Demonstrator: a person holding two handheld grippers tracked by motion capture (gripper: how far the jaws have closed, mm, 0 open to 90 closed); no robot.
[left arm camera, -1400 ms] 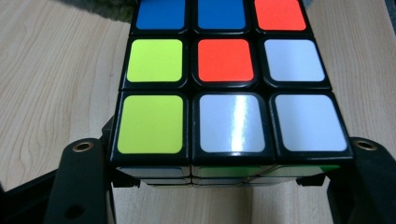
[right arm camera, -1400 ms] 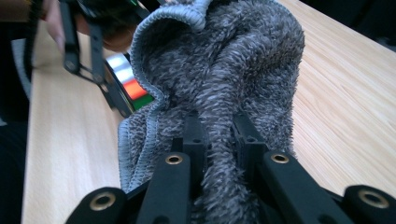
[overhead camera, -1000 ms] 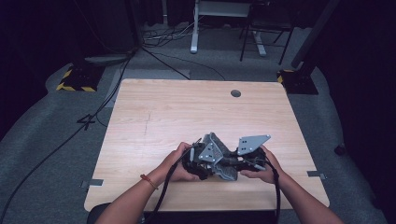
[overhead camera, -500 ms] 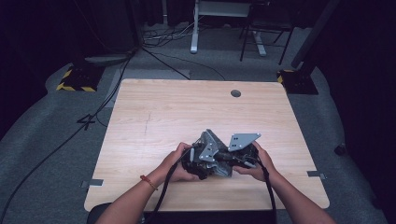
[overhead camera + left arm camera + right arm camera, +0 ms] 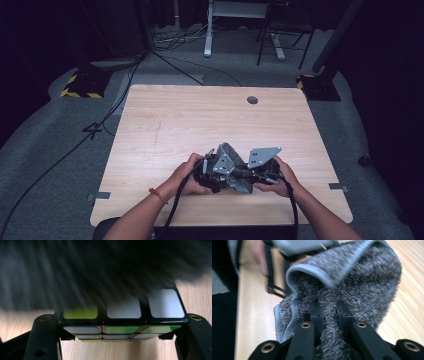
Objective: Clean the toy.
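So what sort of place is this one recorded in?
Probably a lab or recording studio, not a home: a bare wooden table on grey carpet, cables trailing over the floor, hazard-striped stand bases, dark surroundings.

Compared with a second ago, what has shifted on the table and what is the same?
The right tool, shut on the grey cloth, has moved inward toward the left tool, so its grey plate now sits closer to the other one. The cloth lies over the puzzle cube, which the left tool clamps as before. Nothing was released or newly grasped. The wooden table is unchanged.
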